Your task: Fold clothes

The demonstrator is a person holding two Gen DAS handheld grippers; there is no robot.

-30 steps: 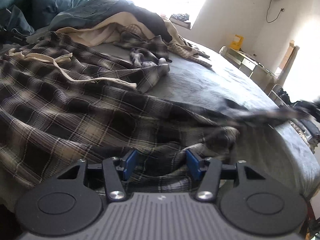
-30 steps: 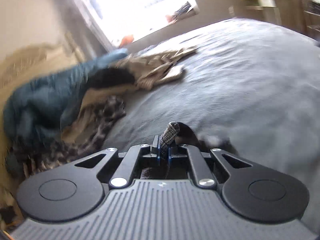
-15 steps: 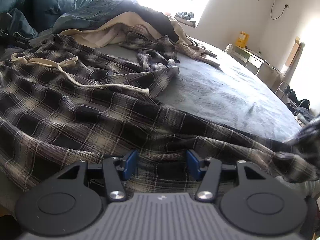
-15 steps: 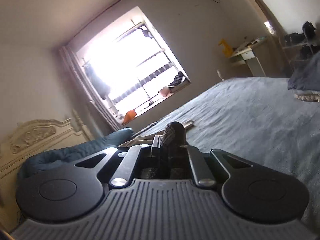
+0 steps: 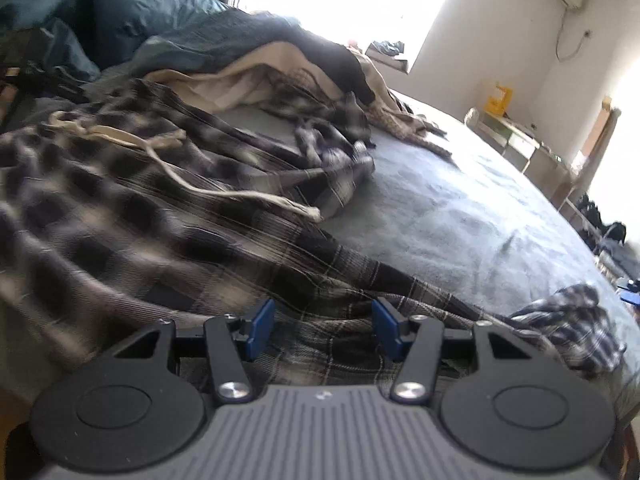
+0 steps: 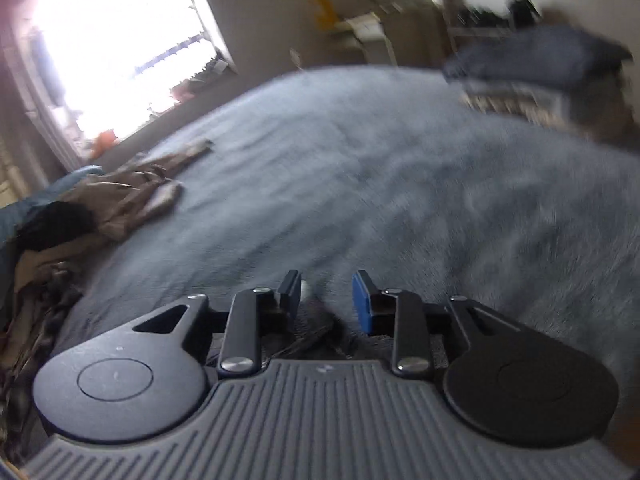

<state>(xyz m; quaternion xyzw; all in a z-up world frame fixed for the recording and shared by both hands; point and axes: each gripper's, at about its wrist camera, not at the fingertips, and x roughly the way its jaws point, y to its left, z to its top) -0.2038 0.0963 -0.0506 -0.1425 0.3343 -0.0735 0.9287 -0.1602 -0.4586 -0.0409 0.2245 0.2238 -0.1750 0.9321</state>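
Observation:
A dark plaid garment [image 5: 168, 232] with a cream drawstring [image 5: 224, 194] lies spread over the grey bed [image 5: 460, 216]. One end of it [image 5: 568, 320] is bunched at the right near the bed's edge. My left gripper [image 5: 325, 330] hangs low over the near hem, open, with cloth under and between its blue pads [image 5: 262, 330]. In the right wrist view my right gripper [image 6: 326, 298] is just above the bed. Its jaws are opening, and a dark fold of the cloth [image 6: 316, 330] lies loose between them, touched by neither pad.
A heap of other clothes [image 5: 304, 76] and a teal duvet [image 5: 120, 20] lie at the back by the window. The heap [image 6: 132, 196] also shows in the right wrist view, with a folded stack [image 6: 532, 68] at the far right. A desk [image 5: 520, 140] stands beside the bed.
My right gripper swung up and then down to the bed, and its jaws parted off the plaid cloth. The garment's right end dropped onto the bed. The left gripper stayed open.

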